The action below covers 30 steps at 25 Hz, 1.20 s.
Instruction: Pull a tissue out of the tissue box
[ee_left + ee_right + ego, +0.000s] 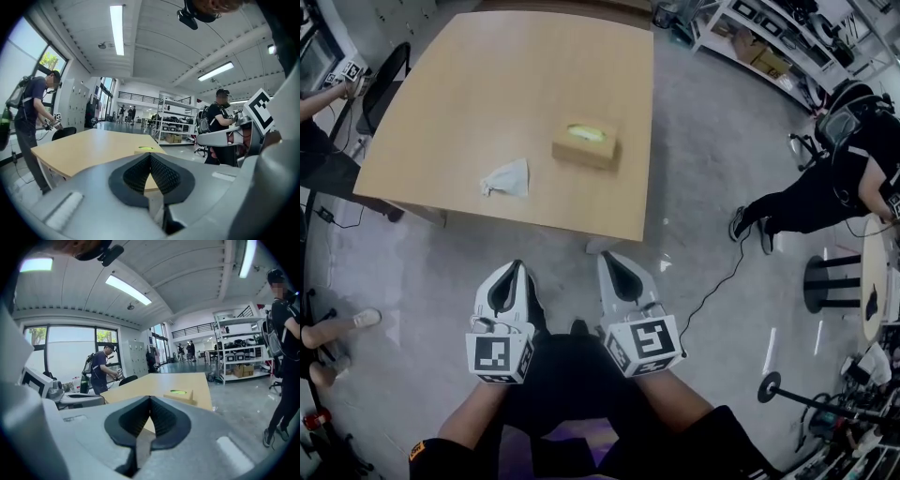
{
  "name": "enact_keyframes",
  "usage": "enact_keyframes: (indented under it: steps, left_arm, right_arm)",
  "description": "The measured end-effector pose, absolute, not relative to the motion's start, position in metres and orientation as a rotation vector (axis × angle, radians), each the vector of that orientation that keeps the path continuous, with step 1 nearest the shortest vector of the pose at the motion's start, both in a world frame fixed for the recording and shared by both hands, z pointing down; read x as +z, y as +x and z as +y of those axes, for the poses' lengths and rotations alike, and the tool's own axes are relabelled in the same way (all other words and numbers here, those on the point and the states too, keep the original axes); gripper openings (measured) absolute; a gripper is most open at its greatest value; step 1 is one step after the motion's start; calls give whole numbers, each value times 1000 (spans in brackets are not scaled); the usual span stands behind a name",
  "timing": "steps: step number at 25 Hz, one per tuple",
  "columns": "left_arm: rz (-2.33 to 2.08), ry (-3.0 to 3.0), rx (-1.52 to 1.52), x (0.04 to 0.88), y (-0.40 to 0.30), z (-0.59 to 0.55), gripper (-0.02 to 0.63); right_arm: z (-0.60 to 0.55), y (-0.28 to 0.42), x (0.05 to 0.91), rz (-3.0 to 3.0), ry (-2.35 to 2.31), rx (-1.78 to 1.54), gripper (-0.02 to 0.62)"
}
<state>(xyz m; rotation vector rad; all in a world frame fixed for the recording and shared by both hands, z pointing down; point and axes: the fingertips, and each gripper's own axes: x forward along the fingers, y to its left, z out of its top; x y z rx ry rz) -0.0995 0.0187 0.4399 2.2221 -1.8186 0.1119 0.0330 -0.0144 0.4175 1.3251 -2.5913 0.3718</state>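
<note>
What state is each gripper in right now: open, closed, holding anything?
Left gripper: closed, holding nothing.
Right gripper: closed, holding nothing.

Your table [487, 94] is pale wood; the tissue box [585, 143] tan with a yellow-green top slot; the loose tissue [506, 178] white.

grey speckled floor [703, 159]; tan table [469, 103]; black chair [387, 75]; metal shelving [174, 117]; large windows [65, 345]; ceiling strip lights [116, 28].
</note>
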Motion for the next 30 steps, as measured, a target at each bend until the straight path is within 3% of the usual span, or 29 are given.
enact_keyframes:
  steps: [11,30]
  left_arm:
    - [-1925,2178,149,427,-77,78,17]
    - [-1848,2261,122,417,-119,75,17]
  right_arm:
    - [37,57,409,-2648,1258,362,-8]
    - [60,16,400,-2592,1362,317,-9]
